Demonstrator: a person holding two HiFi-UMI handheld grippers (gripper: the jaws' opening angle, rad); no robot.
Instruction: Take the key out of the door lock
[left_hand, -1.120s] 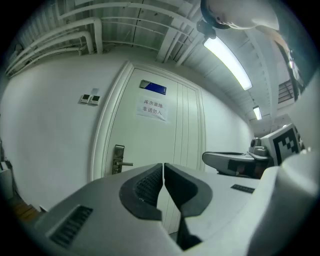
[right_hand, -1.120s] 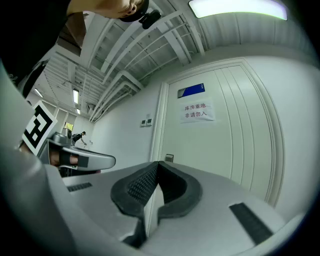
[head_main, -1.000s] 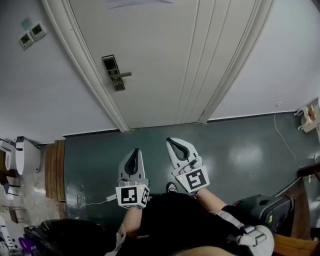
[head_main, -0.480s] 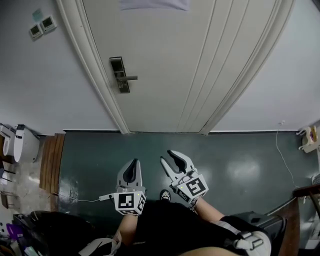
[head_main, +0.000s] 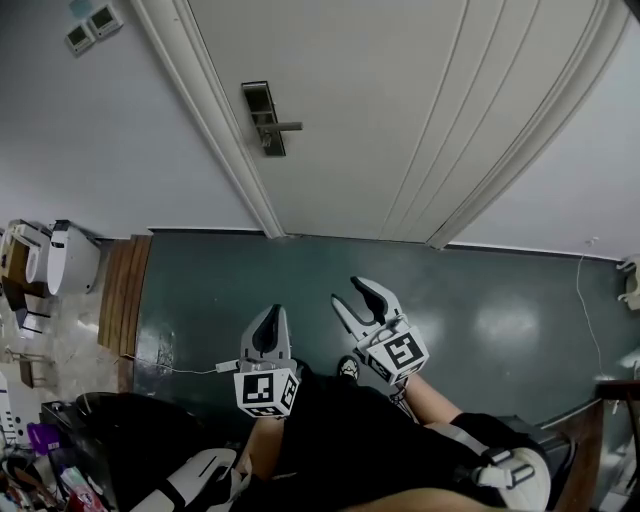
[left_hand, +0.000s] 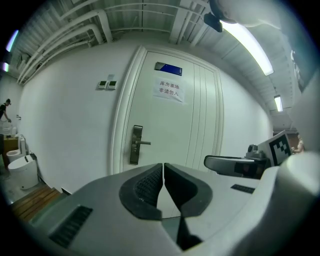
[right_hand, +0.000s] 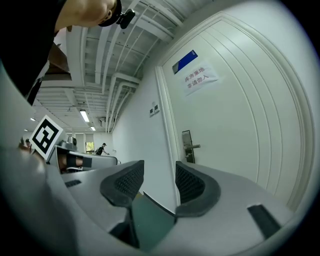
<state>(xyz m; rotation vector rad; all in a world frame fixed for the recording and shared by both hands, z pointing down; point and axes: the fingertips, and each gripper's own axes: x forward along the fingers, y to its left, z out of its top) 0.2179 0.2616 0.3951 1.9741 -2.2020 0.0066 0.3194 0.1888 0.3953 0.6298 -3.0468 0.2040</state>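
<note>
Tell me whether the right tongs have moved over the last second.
Yes. The right tongs have just been opening, nothing between them, and in the head view sit slightly farther from the door's bottom edge than before.

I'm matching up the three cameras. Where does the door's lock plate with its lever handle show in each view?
Head view: lock plate upper left of centre, by the left edge of the door.
Left gripper view: lock plate left of centre, about mid-height.
Right gripper view: lock plate a little right of centre.
Shared landmark: the pair of wall switch panels, left of the door in all three views.
</note>
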